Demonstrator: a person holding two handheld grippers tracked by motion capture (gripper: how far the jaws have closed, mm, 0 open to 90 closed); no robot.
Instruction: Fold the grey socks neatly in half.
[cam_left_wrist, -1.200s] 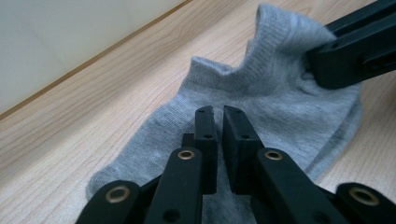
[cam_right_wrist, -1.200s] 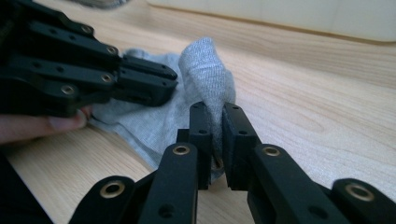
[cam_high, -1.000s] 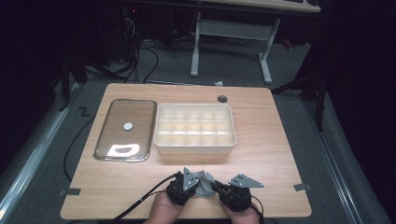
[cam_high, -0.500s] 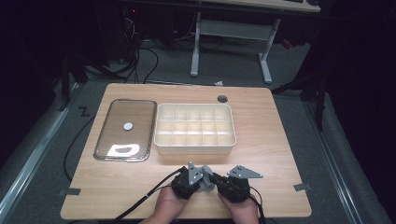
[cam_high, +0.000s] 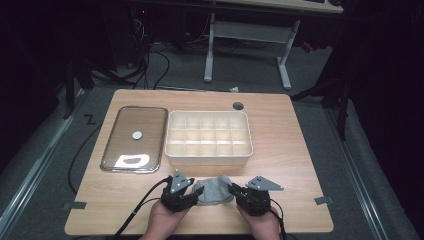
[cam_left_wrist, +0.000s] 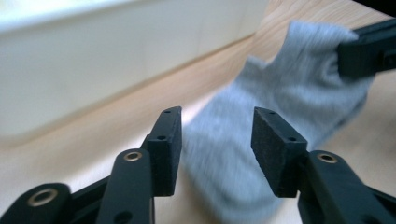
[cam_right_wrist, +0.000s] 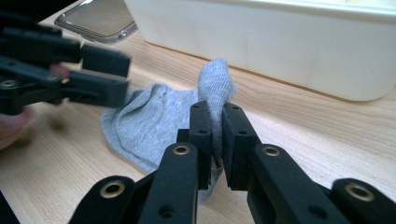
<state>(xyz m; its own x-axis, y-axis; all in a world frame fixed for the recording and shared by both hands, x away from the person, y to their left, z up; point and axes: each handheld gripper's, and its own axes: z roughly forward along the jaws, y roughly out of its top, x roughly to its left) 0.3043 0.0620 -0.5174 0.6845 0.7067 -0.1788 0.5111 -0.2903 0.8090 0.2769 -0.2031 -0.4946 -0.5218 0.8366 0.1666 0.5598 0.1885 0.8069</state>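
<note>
At the lower middle of the bench, the right claw pinches a grey sock. The left claw gapes, released, around the sock's other end.

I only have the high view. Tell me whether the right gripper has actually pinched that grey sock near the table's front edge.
Observer: Yes. In the right gripper view, the right gripper is shut on a raised fold of the grey sock.
Operator: Now report the left gripper.
Observer: The left gripper is open, its jaws standing apart with the sock's near end lying between them, not pinched.
Operator: Say how close the sock is to the divided box.
Observer: The fold stands just in front of the white box's side wall, with a strip of bare table between them.
</note>
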